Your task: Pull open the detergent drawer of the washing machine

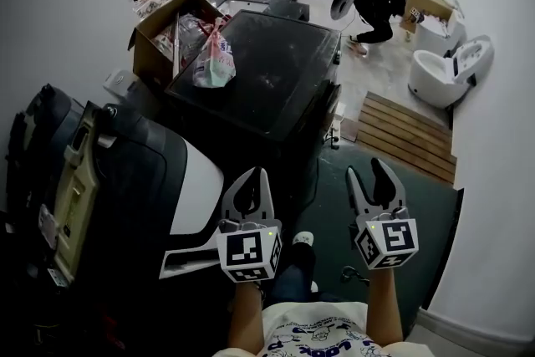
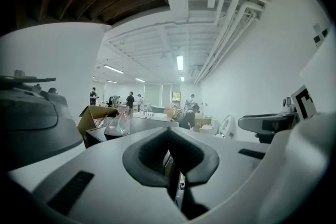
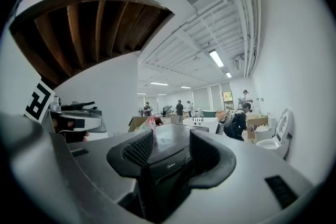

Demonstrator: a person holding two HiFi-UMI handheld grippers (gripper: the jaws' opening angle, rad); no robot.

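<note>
Facing the washing machine [image 1: 267,79] at 12 o'clock, the right hand-held gripper [image 1: 366,173] stands open, apparently readied for the detergent drawer, while the left hand-held gripper [image 1: 256,176] is closed and empty.

White printed T-shirt [image 1: 309,337], dark trousers [image 1: 288,284], one white shoe [image 1: 303,239].
The left gripper [image 1: 253,180] and right gripper [image 1: 368,173] look alike: pale grey bodies, black ribbed jaws, each with a white cube [image 1: 248,251] bearing black square markers and small yellow-green lights.
</note>
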